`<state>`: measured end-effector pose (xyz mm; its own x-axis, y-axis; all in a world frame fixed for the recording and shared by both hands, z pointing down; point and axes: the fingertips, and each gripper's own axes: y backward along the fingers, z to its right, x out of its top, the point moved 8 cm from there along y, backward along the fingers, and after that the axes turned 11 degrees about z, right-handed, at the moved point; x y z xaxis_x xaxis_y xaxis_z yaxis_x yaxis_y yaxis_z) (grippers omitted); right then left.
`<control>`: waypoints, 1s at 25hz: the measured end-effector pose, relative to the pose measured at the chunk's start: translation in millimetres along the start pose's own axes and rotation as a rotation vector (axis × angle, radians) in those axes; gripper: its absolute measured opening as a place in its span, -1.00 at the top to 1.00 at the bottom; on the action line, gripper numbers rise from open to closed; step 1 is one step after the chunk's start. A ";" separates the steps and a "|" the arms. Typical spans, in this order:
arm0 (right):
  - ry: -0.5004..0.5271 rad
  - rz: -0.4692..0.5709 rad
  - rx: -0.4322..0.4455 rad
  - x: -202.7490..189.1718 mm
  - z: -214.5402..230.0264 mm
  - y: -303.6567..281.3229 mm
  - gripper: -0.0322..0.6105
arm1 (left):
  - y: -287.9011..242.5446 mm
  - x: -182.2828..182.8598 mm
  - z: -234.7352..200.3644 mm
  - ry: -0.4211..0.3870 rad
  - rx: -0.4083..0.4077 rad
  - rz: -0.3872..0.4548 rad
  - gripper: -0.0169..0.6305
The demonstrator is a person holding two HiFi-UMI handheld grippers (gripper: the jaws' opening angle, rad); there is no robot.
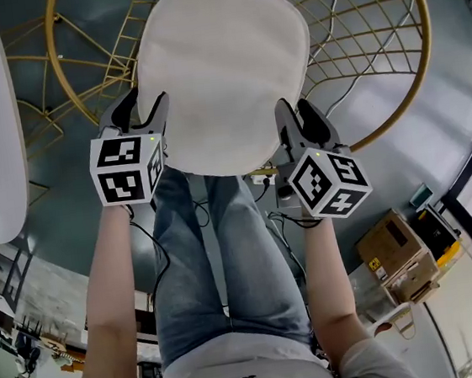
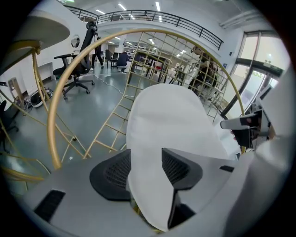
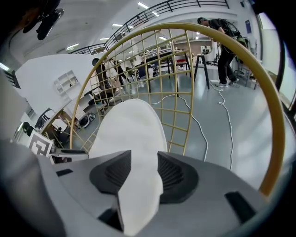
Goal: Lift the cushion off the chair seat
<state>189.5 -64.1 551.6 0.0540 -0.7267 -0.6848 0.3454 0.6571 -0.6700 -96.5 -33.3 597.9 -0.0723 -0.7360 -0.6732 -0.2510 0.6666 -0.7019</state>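
Position: the cushion (image 1: 222, 67) lies in the seat of the gold wire chair (image 1: 426, 31), with its near edge toward the person. By my reading it is not lifted yet.

Left claw (image 2: 144, 161): the jaws are spread wide and straddle the cushion's near-left edge. Fabric runs between the ribbed pads (image 2: 180, 169), but I see no pinch, so I read this claw as released.

Right claw (image 3: 144, 166): same arrangement at the near-right edge. The jaws are apart with fabric between them and show no squeeze, so this one is also released.

Reasoning on placement:
- The two holds are well apart on the near rim. That should keep a wide, limp pad level and stop it folding as it comes up.
- Both claws angle downward, so one jaw sits on each face of the edge, ready to clench.
- Working at the rim keeps the jaws off the wire grid.

Cushion appearance:
- Off-white, plain matt fabric.
- Rounded outline, narrowing slightly toward the near end.
- Thin for its spread, with a soft rim.
- Smooth surface, no buttons or wrinkles visible.

It probably weighs little, and I expect it to sag between the two holds.
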 end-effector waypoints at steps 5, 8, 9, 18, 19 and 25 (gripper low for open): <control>-0.003 -0.015 -0.023 -2.8 5.0 -5.4 0.33 | -8.6 -6.7 -5.0 -0.006 0.013 -0.036 0.31; -0.012 -0.026 -0.024 -5.2 6.3 -7.4 0.32 | -11.2 -10.2 -5.1 -0.011 0.015 -0.049 0.31; -0.016 -0.030 -0.024 -6.1 6.7 -8.0 0.31 | -11.6 -10.9 -4.9 -0.012 0.016 -0.051 0.31; -0.055 -0.075 -0.039 -14.6 14.4 -19.2 0.28 | -14.5 -13.7 -6.2 -0.012 0.020 -0.053 0.29; -0.053 -0.080 -0.038 -15.2 15.5 -20.5 0.28 | -15.6 -14.5 -6.6 -0.004 0.020 -0.056 0.28; -0.055 -0.088 -0.029 -14.6 19.6 -21.6 0.28 | -16.4 -16.7 -8.6 0.024 0.017 -0.056 0.26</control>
<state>199.7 -71.6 581.7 0.0759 -0.7913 -0.6067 0.3234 0.5951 -0.7357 -99.5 -33.0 622.6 -0.0818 -0.7743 -0.6275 -0.2390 0.6265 -0.7419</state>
